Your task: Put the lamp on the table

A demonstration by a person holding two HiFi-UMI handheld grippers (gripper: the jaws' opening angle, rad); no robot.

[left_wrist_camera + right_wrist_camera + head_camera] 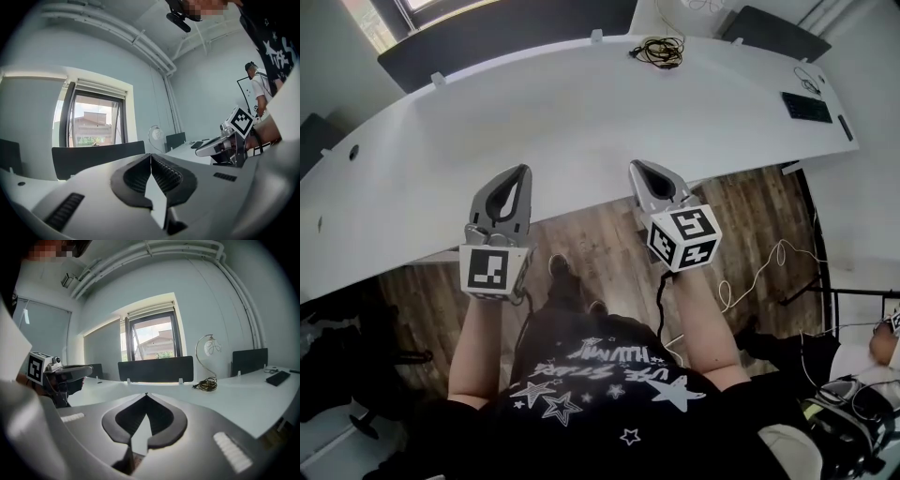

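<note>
A lamp (209,349) with a thin curved arm and a round head stands at the far side of the white table (581,112), beside a coil of dark cable (658,49). It also shows small in the left gripper view as the lamp (156,134). My left gripper (523,172) and right gripper (636,168) hover side by side at the table's near edge, far from the lamp. Both are shut with nothing between their jaws. The left gripper (151,156) points level across the table, and the right gripper (146,394) points slightly down.
A black keyboard (807,107) lies at the table's right end. Dark partition screens (506,33) line the far edge. Cables (759,272) trail over the wooden floor under the table. Another person (258,86) stands off to the right.
</note>
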